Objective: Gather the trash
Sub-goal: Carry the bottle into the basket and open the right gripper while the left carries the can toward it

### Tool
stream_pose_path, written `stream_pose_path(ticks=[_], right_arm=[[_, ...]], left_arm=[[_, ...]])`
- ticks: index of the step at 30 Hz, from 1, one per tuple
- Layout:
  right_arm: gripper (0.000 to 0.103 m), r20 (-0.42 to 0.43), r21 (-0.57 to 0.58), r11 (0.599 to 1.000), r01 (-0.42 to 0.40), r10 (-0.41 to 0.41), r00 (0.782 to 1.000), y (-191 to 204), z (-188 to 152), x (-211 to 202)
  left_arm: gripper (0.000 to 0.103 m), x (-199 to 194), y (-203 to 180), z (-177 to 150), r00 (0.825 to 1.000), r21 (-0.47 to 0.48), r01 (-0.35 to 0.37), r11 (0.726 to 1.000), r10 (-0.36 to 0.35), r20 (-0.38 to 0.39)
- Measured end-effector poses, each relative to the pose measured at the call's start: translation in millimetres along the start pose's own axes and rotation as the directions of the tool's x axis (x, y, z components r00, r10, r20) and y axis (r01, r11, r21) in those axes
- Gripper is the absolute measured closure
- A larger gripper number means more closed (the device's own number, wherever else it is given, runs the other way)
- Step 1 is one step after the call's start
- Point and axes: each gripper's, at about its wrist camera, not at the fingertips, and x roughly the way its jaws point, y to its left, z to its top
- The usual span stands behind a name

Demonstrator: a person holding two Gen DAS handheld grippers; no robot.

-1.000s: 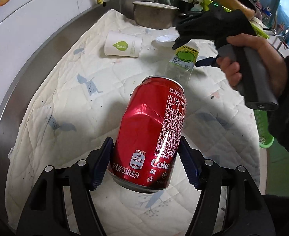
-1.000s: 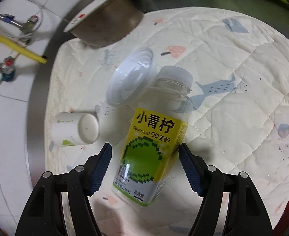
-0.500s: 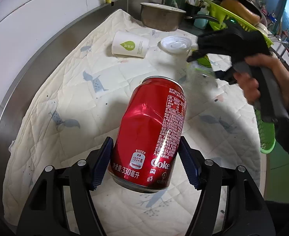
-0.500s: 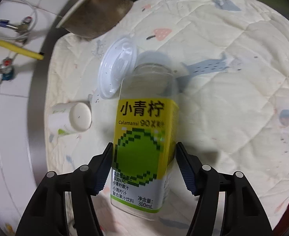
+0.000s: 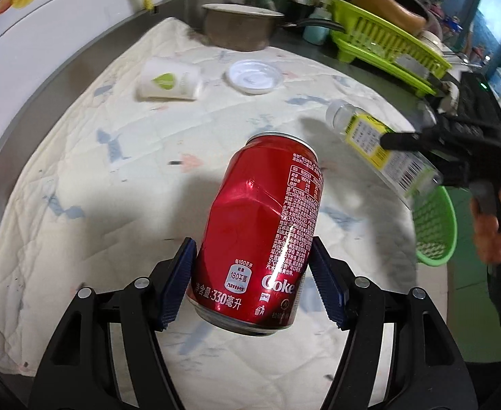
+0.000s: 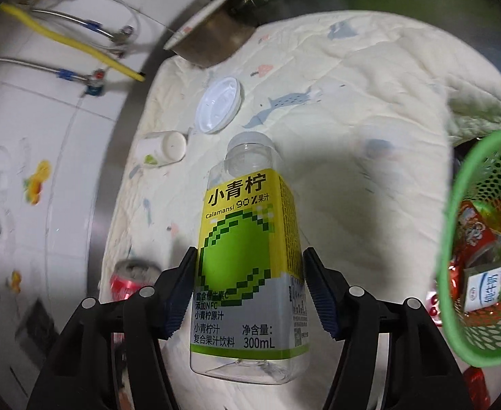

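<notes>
My left gripper (image 5: 252,249) is shut on a dented red cola can (image 5: 264,225) and holds it tilted above the quilted cloth (image 5: 113,171). My right gripper (image 6: 248,256) is shut on a clear juice bottle (image 6: 247,239) with a yellow-green label, which hangs in the air, cap pointing away. In the left wrist view that bottle (image 5: 380,143) hangs at the right, near the green mesh basket (image 5: 434,229). The basket (image 6: 451,205) sits just right of the bottle and holds wrappers and a small carton. A white paper cup (image 5: 170,80) lies on its side next to a white plastic lid (image 5: 253,77).
A metal pot (image 5: 240,30) stands at the cloth's far edge, beside a green dish rack (image 5: 387,44) loaded with cookware. A steel counter rim and a tiled wall with a yellow hose (image 6: 69,42) border the left side. A person's hand (image 5: 489,225) grips the right handle.
The right gripper closed on the bottle, lifted it off the cloth and carried it right, beside the basket. The left gripper with the can shifted slightly.
</notes>
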Motion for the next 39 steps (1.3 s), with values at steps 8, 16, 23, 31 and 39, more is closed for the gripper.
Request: stream_pose_path(ticks=[8, 16, 23, 31, 39], right_arm=[[0.043, 0.093, 0.024, 0.999, 0.046, -0.048, 0.995, -76.3, -34.1, -84.7], [0.044, 0.031, 0.097, 0.955, 0.279, -0.284, 0.958, -183.8, -47.0, -93.7], [0.048, -0.047, 0.154, 0.913, 0.379, -0.376, 0.925, -242.7, -45.3, -61.8], [0.043, -0.005, 0.208, 0.913, 0.352, -0.358, 0.934, -265.3, -52.6, -75.7], [0.037, 0.127, 0.221, 0.922, 0.318, -0.351, 0.928, -260.1, -58.3, -137.0]], left_arm=[[0.038, 8.2, -66.9, 6.2, 0.997, 0.097, 0.080, 0.992, -0.079, -0.018], [0.038, 22.3, -144.7, 13.0, 0.986, 0.198, 0.164, 0.966, -0.156, -0.058], [0.038, 35.2, -197.1, 21.0, 0.979, 0.255, 0.198, 0.946, -0.180, -0.094], [0.038, 66.3, -248.6, 26.1, 0.969, 0.314, 0.231, 0.921, -0.189, -0.157], [0.038, 97.7, -285.0, 26.6, 0.958, 0.343, 0.257, 0.904, -0.190, -0.216]])
